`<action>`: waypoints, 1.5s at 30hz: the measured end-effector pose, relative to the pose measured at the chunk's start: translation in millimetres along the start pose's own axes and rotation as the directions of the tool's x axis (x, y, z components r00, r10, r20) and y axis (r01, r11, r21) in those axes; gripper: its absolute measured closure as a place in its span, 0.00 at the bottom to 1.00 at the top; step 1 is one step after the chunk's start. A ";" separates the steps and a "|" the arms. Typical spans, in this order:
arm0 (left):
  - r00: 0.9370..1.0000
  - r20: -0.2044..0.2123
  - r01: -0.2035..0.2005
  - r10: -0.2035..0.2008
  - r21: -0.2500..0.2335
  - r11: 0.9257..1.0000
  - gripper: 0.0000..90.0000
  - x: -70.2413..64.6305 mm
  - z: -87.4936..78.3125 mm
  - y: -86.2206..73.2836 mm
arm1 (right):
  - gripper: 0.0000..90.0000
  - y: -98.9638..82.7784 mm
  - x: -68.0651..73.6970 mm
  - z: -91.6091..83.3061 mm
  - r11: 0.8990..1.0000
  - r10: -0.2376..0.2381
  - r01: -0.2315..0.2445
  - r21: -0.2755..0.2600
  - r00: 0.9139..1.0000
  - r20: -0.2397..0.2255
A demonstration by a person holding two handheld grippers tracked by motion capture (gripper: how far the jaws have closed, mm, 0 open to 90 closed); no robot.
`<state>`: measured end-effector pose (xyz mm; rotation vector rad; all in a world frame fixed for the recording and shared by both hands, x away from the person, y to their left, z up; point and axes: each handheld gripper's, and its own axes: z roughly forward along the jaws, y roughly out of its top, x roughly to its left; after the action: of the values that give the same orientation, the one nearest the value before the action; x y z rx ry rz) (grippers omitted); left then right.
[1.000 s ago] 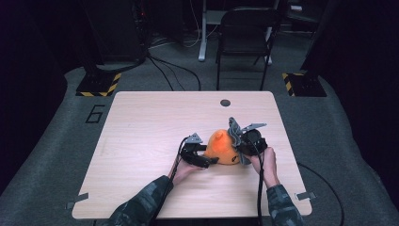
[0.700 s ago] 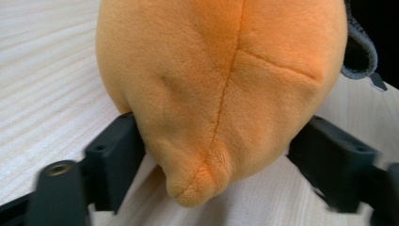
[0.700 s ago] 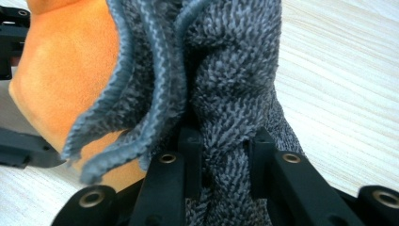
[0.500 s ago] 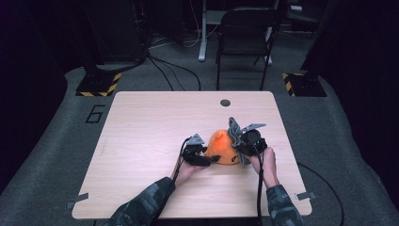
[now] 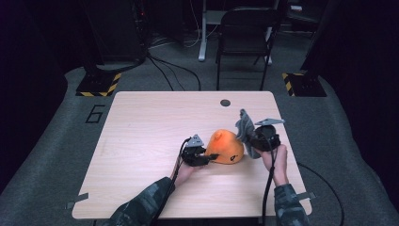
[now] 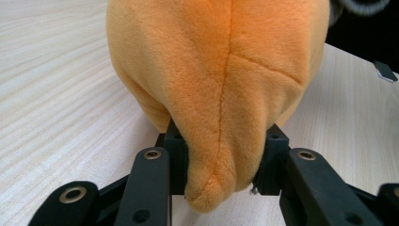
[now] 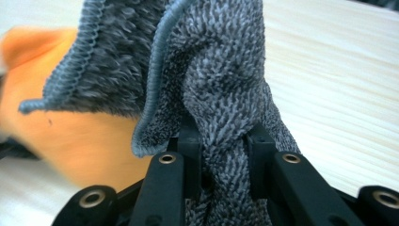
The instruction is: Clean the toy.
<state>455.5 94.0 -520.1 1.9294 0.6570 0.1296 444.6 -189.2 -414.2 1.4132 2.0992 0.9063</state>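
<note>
Left gripper view: your left tongs (image 6: 221, 183) have just been closing and now pinch the orange plush toy (image 6: 216, 70); your right tongs (image 7: 221, 160) pinch the grey cloth (image 7: 207, 75), so wiping remains.

Dim, dark surroundings; brightly lit table (image 5: 150, 141); blurred close-ups at edges.

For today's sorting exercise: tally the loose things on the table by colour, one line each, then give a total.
Orange: 1, the orange plush toy
Grey: 1, the grey cloth
Total: 2
</note>
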 end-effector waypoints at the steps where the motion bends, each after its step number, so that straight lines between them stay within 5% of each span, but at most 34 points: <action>1: 1.000 -0.006 -0.002 0.002 -0.003 1.000 0.74 -0.2 0.0 -0.1 | 0.81 -1.6 -4.9 -1.0 1.000 0.009 -0.009 -0.002 1.000 0.013; 9: 1.000 -0.007 -0.017 0.016 -0.031 0.999 0.77 -2.0 -1.2 -0.1 | 0.81 -12.6 -20.9 13.1 0.997 0.062 -0.062 0.043 0.998 0.012; 14: 0.998 0.006 -0.068 0.068 -0.031 0.997 0.78 -3.8 -10.4 13.7 | 0.81 -12.5 -24.9 9.8 0.996 0.077 -0.078 0.038 0.997 0.023; 17: 0.993 0.004 -0.119 0.119 -0.028 0.992 0.78 -7.5 -23.6 28.6 | 0.81 -12.9 -28.4 8.2 0.996 0.081 -0.081 0.029 0.997 0.020; 21: 0.978 -0.034 -0.204 0.204 0.002 0.979 0.78 -15.9 -44.8 51.4 | 0.81 -13.6 -30.8 7.9 0.995 0.094 -0.094 0.032 0.995 0.023; 25: 0.969 -0.045 -0.238 0.241 0.058 0.969 0.77 -18.9 -62.7 68.2 | 0.81 -13.8 -31.3 8.2 0.995 0.094 -0.095 0.033 0.995 0.025; 28: 0.959 -0.059 -0.269 0.277 0.120 0.956 0.77 -21.9 -69.5 77.1 | 0.81 -13.3 -30.2 8.6 0.995 0.095 -0.096 0.036 0.995 0.023; 29: 0.960 -0.065 -0.263 0.272 0.118 0.958 0.77 -22.6 -69.7 77.8 | 0.81 -13.2 -30.4 9.0 0.996 0.087 -0.088 0.035 0.996 0.026; 33: 0.945 -0.065 -0.301 0.319 0.201 0.932 0.76 -27.2 -67.6 84.4 | 0.81 -12.8 -29.1 8.7 0.995 0.089 -0.090 0.038 0.996 0.024; 35: 0.944 -0.062 -0.302 0.323 0.225 0.926 0.76 -29.2 -65.5 86.5 | 0.81 -12.4 -28.5 8.2 0.995 0.088 -0.089 0.038 0.996 0.020; 39: 0.935 -0.037 -0.326 0.352 0.296 0.898 0.75 -31.6 -58.4 89.9 | 0.81 -11.3 -27.1 7.3 0.996 0.080 -0.081 0.039 0.997 0.013; 45: 0.931 -0.010 -0.333 0.364 0.383 0.862 0.74 -31.9 -42.0 87.4 | 0.81 -4.3 -18.9 -1.8 0.998 0.060 -0.060 0.017 0.998 0.001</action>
<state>446.6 85.6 -418.8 2.4173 0.3940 0.3328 447.8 -208.3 -416.0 1.4922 2.0787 0.9139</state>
